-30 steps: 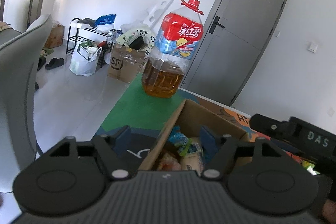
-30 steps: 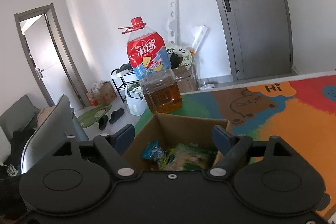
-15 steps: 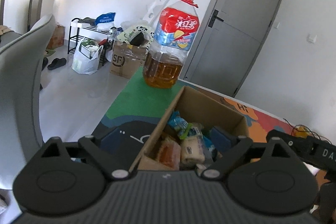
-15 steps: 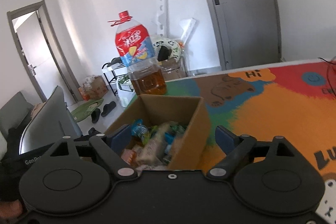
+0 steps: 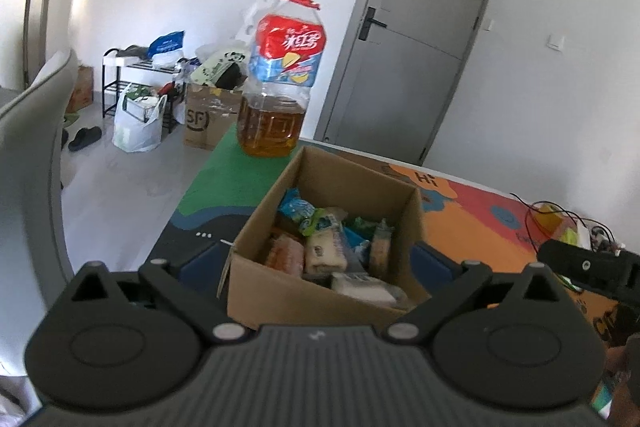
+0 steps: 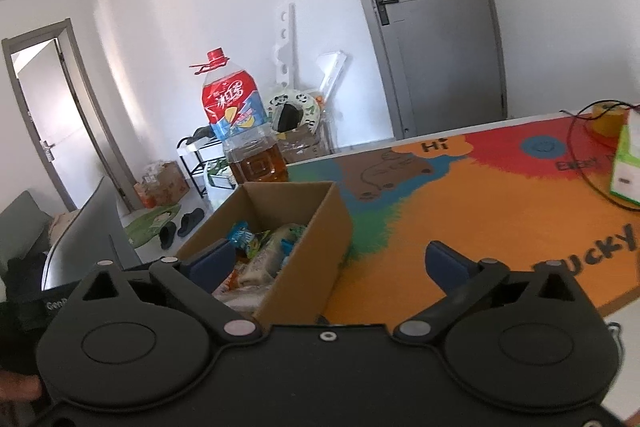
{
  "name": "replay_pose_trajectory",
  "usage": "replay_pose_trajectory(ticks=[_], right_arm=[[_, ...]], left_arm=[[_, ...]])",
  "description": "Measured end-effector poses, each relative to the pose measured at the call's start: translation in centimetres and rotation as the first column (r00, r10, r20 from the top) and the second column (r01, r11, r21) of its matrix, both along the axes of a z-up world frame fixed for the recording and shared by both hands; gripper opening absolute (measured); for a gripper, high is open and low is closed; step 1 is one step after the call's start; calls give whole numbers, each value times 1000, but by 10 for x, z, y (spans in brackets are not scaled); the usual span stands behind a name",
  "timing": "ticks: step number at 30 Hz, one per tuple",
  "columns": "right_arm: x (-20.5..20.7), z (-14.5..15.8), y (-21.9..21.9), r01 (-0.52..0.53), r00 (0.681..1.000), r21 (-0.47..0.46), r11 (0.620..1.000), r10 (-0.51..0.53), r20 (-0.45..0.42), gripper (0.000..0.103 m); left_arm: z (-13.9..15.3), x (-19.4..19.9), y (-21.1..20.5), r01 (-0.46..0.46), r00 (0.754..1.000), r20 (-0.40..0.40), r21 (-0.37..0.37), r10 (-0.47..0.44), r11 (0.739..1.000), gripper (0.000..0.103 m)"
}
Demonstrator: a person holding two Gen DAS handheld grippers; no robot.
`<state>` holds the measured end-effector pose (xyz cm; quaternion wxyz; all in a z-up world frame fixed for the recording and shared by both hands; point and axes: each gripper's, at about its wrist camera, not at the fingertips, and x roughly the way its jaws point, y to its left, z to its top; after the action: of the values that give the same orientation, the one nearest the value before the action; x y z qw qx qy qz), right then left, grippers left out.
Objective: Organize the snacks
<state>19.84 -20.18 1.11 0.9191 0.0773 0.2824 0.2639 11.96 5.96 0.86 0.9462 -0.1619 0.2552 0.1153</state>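
An open cardboard box (image 5: 304,301) (image 6: 306,273) full of wrapped snacks (image 5: 324,251) (image 6: 262,255) stands on the colourful table mat (image 6: 460,211). My left gripper (image 5: 316,263) faces the box's near corner. Its jaws are opening, the blue pads (image 5: 200,263) stand outside both box walls and do not touch them. My right gripper (image 6: 326,259) is at the box's right side with its jaws opening. Its left fingertip is in front of the box opening, its right one over the mat, and nothing is pressed. The right gripper's body (image 5: 584,267) shows at the edge of the left wrist view.
A big bottle of amber liquid (image 5: 280,95) (image 6: 248,139) stands just behind the box. A green-white carton (image 6: 626,163), a yellow tape roll (image 6: 608,119) and cables lie at the mat's far right. A grey chair back (image 5: 28,147) is left of the table edge.
Both grippers have drawn back from the box and their jaws have spread wider. The box now shows whole in the left view; the right view has swung toward the mat.
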Motion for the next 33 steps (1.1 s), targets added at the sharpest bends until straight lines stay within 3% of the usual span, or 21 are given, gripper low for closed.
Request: replay_pose_trajectory(ticks=[22,33], right_arm=[[-66,53,-47,13,997,-46,999,-9,77,103],[-98,58,-59,41,993,-49,998,-35,117,103]], left_arm=[[42,-61,-13,99,995,-7,80,-99,992,103],[50,-85,-29,148,989,-2,134,-149,980,103]])
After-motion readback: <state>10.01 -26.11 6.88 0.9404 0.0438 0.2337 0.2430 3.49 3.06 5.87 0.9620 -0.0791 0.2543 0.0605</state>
